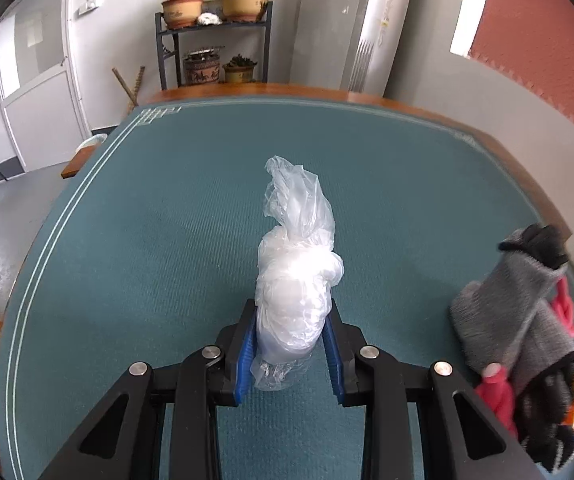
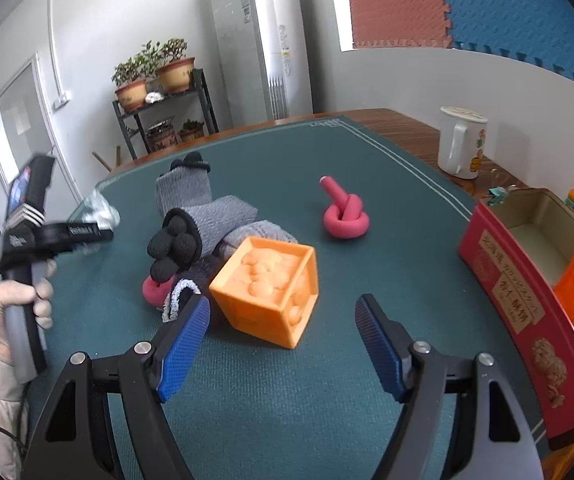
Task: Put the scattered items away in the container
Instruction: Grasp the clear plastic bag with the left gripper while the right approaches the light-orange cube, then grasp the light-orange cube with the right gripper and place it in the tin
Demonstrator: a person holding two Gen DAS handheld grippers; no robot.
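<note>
Left gripper point(image 1: 291, 344) jaws (blue-padded) seemingly pinch plastic bag point(image 1: 297, 276).

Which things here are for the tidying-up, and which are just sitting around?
For tidying:
- clear plastic bag, squeezed in the left tongs
- orange cube, ahead of the open right tongs
- grey and black gloves
- pink knot
- red tin, one orange cube inside

Just sitting around:
- white mug
- potted plants

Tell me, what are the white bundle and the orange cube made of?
The bundle looks like thin clear plastic film: crinkled, glossy, see-through at its twisted top. The orange cube looks like matte, probably moulded or printed plastic, with bumpy relief on its faces.
</note>
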